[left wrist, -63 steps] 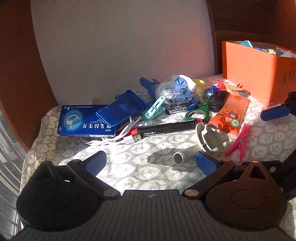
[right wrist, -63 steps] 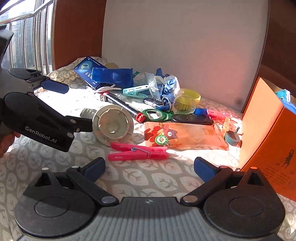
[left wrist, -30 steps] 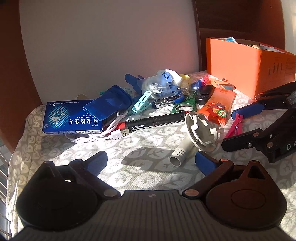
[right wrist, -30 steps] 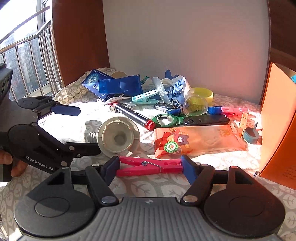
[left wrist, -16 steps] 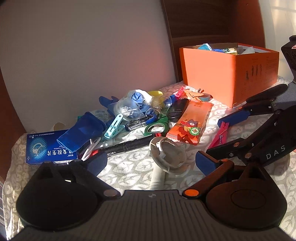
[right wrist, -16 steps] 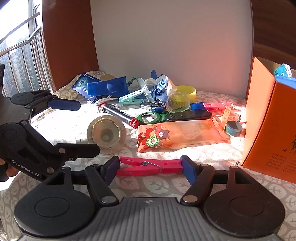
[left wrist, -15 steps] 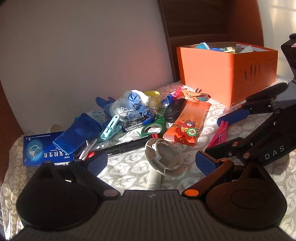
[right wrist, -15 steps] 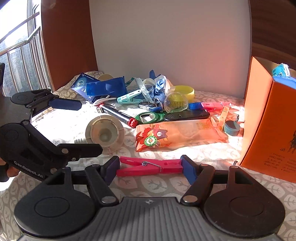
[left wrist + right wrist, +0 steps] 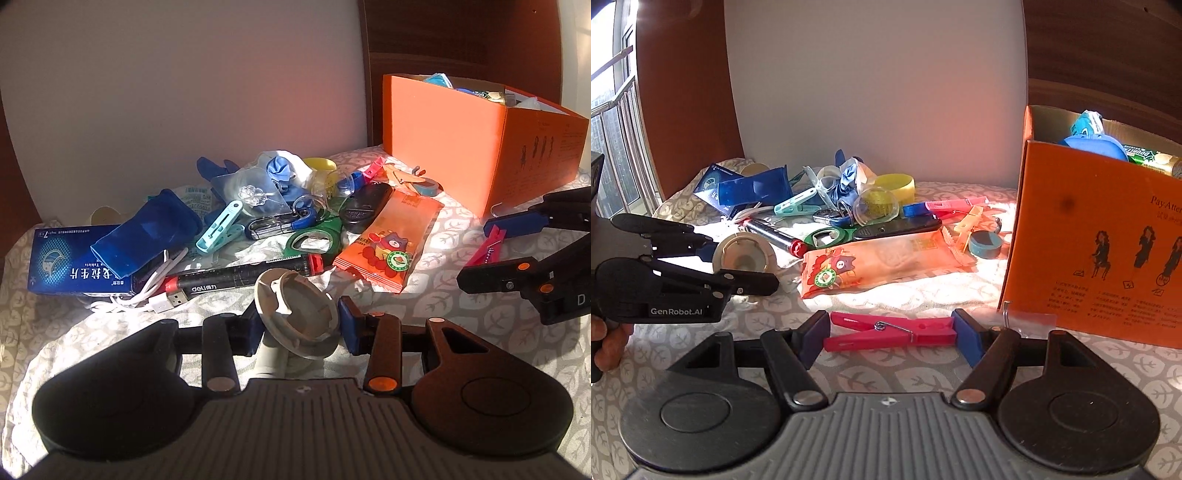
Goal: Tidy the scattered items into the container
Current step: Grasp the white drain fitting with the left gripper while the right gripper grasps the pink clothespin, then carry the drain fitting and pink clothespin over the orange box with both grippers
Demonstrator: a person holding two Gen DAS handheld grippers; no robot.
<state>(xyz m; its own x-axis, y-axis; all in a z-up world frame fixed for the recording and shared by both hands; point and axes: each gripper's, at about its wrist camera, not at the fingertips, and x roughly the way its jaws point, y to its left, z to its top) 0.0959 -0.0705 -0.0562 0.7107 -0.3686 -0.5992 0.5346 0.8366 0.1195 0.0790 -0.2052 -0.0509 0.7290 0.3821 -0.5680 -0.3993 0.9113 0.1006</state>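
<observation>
Right gripper [image 9: 890, 334]: both blue pads pressed against the ends of a pink clothespin [image 9: 890, 330], which is pinched lengthwise, its long axis crosswise between the fingers and level with the leaf-print cloth [image 9: 871, 373], spring wire uppermost. Left gripper [image 9: 301, 328]: fingers closed on the rim of a beige round plastic fitting [image 9: 297, 314]; the disc face is tilted up and away from the camera, and its pale tube stem [image 9: 271, 356] runs down and back toward the gripper body. The same fitting appears in the right wrist view at left [image 9: 744, 253], disc facing that camera. Beyond the clothespin lies an orange snack packet [image 9: 882, 264], long axis left to right, and behind it the remaining clutter: black marker [image 9: 243, 275], green bottle opener [image 9: 312, 240], teal peg [image 9: 219, 229], blue medicine box [image 9: 74, 271]. The orange cardboard box [image 9: 1097, 243] stands upright at right, open-topped, already holding items.
</observation>
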